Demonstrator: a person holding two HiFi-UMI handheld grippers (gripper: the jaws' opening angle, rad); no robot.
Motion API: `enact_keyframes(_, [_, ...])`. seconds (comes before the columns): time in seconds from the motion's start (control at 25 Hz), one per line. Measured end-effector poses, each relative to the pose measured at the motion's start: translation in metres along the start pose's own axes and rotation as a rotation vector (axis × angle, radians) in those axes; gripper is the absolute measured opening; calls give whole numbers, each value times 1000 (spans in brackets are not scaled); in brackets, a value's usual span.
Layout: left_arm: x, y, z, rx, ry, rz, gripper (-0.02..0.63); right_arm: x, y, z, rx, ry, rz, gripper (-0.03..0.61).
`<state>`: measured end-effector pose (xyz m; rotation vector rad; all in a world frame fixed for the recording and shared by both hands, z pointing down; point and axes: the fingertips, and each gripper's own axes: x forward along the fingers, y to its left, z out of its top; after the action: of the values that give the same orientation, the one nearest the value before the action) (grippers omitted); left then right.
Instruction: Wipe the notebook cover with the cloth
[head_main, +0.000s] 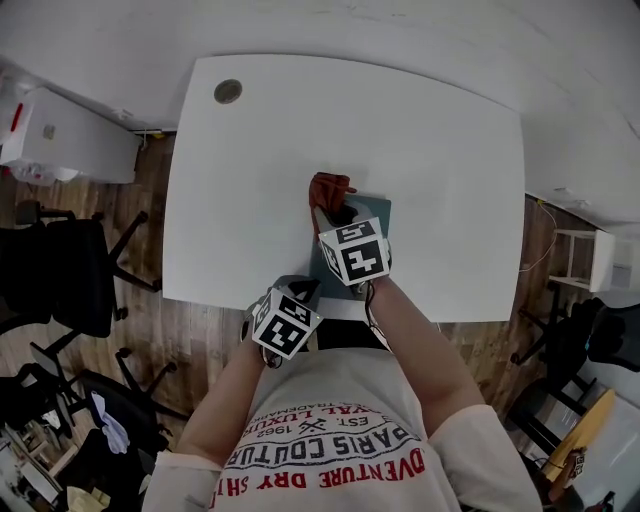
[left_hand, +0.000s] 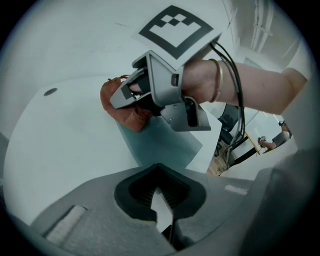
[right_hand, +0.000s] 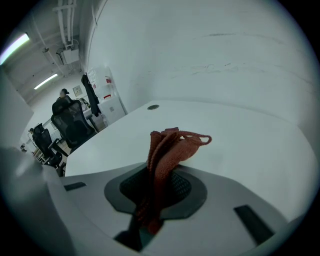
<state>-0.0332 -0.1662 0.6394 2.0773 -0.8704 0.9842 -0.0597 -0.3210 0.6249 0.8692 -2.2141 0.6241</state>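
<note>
This looks like an office: a big white desk (head_main: 250, 180) with a cable hole (head_main: 228, 91), black rolling chairs (head_main: 70, 268) at the left on a wood floor (head_main: 150, 200), and long ceiling lights (right_hand: 46, 81) upper left

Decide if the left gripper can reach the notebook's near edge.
Probably yes: the left gripper hovers by the notebook, near edge bare; the right gripper holds the cloth at its far end.

The right gripper (head_main: 333, 212) and arm (head_main: 410, 330) cover most of the notebook (head_main: 374, 214) overhead. The cloth (right_hand: 167, 150) vanishes low down between those jaws. The pale sliver (left_hand: 160, 207) in the left gripper (left_hand: 159, 200) can't be identified.
</note>
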Motion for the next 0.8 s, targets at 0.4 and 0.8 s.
enact_keyframes(0.4, [0,2,2,-143,-5,-44,9,-13,-19,-10,9,21,-17,84])
enact_keyframes(0.8, [-1,3,-2,-169,18,-57,9,-40,-53,-31,54,5,-69,94])
